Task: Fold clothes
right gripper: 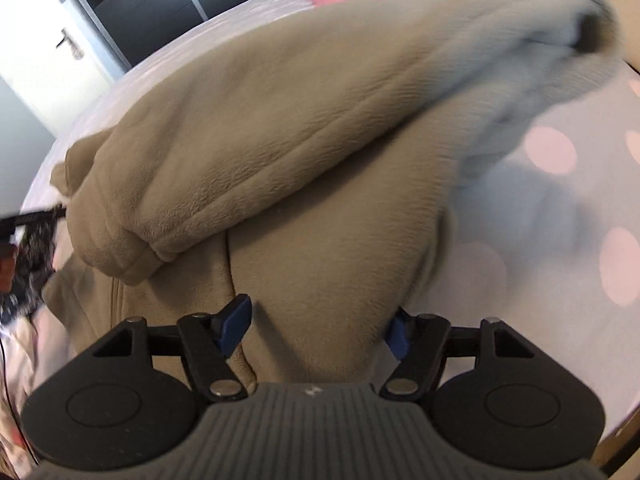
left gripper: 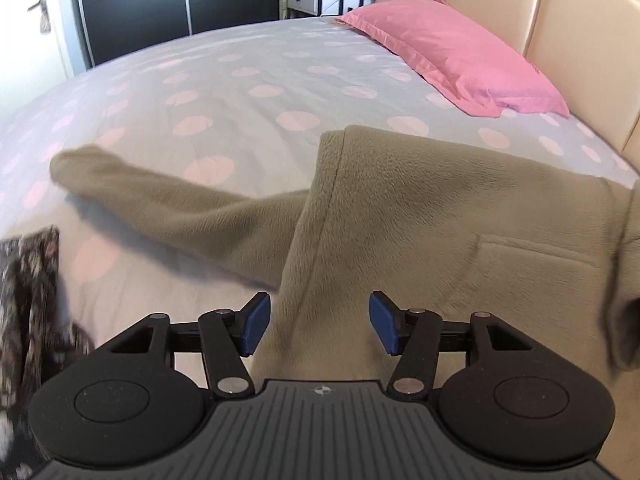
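An olive-brown fleece jacket (left gripper: 420, 208) lies on the bed, one sleeve (left gripper: 140, 196) stretched out to the left. My left gripper (left gripper: 320, 322) hovers open over the jacket's near edge, its blue pads apart and pinching nothing. In the right wrist view the same jacket (right gripper: 320, 240) fills the frame. A sleeve (right gripper: 248, 152) lies folded across its body, cuff (right gripper: 132, 256) at the lower left. My right gripper (right gripper: 318, 328) is open, fleece bulging up between the spread pads without being pinched. A blurred part of the garment (right gripper: 540, 40) shows at the upper right.
The bed cover (left gripper: 240, 92) is grey with pink dots. A pink pillow (left gripper: 452, 52) rests against the beige headboard (left gripper: 580, 40). A dark floral cloth (left gripper: 28, 300) lies at the left edge. Dark wardrobe doors (left gripper: 160, 0) stand beyond the bed.
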